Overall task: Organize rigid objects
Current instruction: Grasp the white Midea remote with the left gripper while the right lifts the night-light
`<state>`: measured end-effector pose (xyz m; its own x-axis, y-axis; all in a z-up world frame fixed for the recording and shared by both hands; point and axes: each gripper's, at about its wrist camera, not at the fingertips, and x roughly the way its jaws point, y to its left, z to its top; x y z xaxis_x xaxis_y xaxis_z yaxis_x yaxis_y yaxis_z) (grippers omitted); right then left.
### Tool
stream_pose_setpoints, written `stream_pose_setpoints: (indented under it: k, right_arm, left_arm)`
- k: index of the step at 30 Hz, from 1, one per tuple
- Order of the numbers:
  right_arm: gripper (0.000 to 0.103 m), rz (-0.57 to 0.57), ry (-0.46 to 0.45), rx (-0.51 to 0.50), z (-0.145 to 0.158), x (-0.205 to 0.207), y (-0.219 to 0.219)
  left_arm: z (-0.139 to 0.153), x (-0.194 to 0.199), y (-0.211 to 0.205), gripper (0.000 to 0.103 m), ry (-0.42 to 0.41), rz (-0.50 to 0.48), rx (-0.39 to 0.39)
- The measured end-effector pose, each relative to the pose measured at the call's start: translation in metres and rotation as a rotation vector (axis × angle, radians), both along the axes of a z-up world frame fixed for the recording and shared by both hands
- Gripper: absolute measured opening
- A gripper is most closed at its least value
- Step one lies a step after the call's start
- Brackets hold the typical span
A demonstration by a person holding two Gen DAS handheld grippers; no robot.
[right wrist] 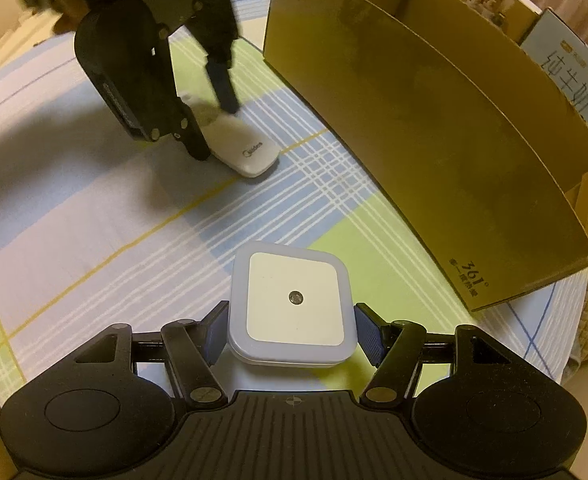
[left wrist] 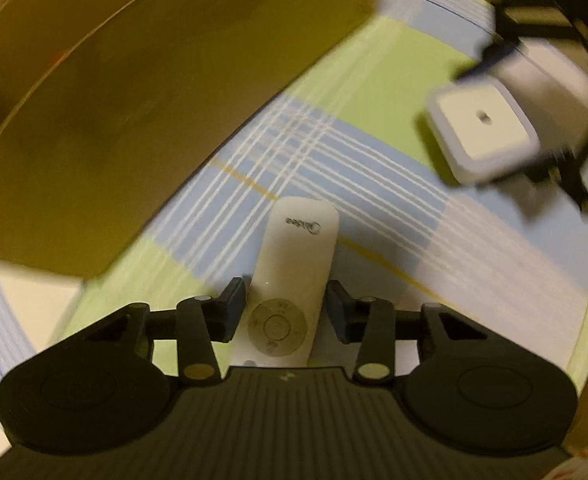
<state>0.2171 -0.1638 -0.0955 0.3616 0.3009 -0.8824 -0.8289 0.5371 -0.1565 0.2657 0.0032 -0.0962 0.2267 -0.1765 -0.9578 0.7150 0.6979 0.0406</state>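
Observation:
A white remote [left wrist: 294, 264] lies on the checked cloth, its round button pad toward me. My left gripper [left wrist: 285, 296] stands over it, pointing steeply down, with a pad against each long side, shut on it. The right wrist view shows the same remote [right wrist: 245, 152] flat on the cloth under the left gripper [right wrist: 213, 128]. My right gripper [right wrist: 291, 328] is shut on a square white night light [right wrist: 294, 304], its face with a small round sensor turned toward me. That night light [left wrist: 482, 128] hangs above the cloth at the upper right of the left wrist view.
A large open cardboard box [right wrist: 434, 120] stands on the cloth just beyond both objects; its brown wall [left wrist: 133, 100] fills the left wrist view's upper left. A blue and white printed carton [right wrist: 570, 76] stands behind it. The green, blue and white checked cloth [right wrist: 93, 220] covers the table.

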Motion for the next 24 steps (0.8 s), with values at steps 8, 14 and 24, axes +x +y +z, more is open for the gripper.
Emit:
stream_pose_setpoints:
  k: [8, 14, 24]
  right_arm:
    - [0.062, -0.093, 0.027, 0.068, 0.003, -0.004, -0.005]
    - [0.062, -0.218, 0.060, 0.160, 0.002, -0.002, -0.021]
    - [0.062, -0.426, 0.066, 0.290, 0.006, -0.009, -0.047]
  left_arm:
    - [0.007, -0.035, 0.000, 0.036, 0.056, 0.185, -0.145]
    - [0.006, -0.055, -0.004, 0.036, -0.064, 0.174, -0.156]
    - [-0.010, -0.070, -0.011, 0.037, -0.174, 0.176, -0.153]
